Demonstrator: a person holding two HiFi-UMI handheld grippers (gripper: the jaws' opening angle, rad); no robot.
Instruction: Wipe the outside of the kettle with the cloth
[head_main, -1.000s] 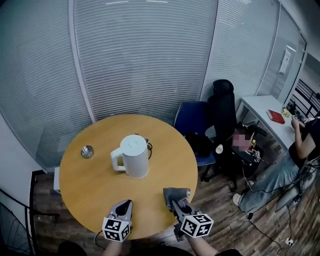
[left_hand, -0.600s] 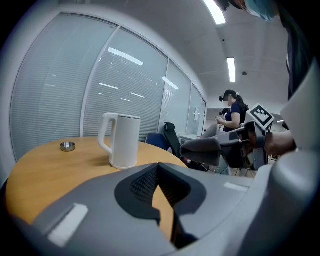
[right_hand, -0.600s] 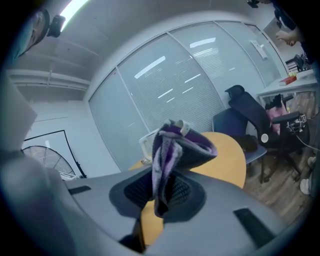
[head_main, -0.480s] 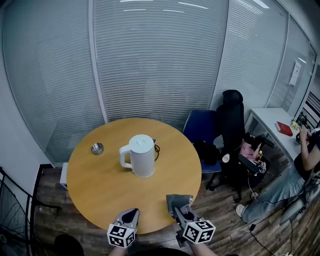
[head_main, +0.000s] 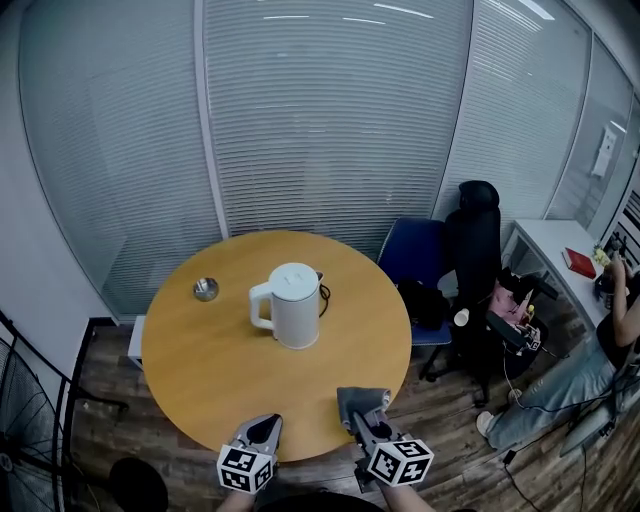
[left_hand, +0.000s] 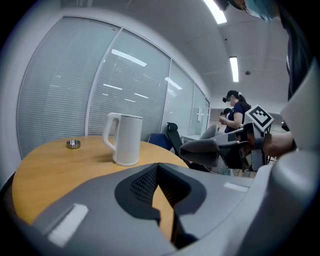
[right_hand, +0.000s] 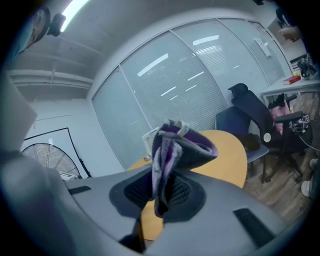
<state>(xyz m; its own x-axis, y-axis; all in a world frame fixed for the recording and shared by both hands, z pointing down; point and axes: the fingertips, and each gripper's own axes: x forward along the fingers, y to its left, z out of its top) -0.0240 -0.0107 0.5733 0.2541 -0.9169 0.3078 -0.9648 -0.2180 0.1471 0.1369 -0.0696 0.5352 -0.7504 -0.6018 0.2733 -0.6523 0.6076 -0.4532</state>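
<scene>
A white kettle stands upright near the middle of the round wooden table, handle to the left; it also shows in the left gripper view, kettle. My right gripper hovers over the table's near edge, shut on a grey-purple cloth that bunches up out of its jaws, cloth. My left gripper sits beside it at the near edge, shut with nothing in it. Both point toward the kettle and stand well short of it.
A small metal dish lies on the table's far left. A blue chair and a black office chair stand right of the table. A person sits at a white desk at far right. A fan stands at left.
The view has swung, so the table and kettle sit further right in the frame. Both grippers have edged sideways along the near edge, still shut, the cloth still in the right one.
</scene>
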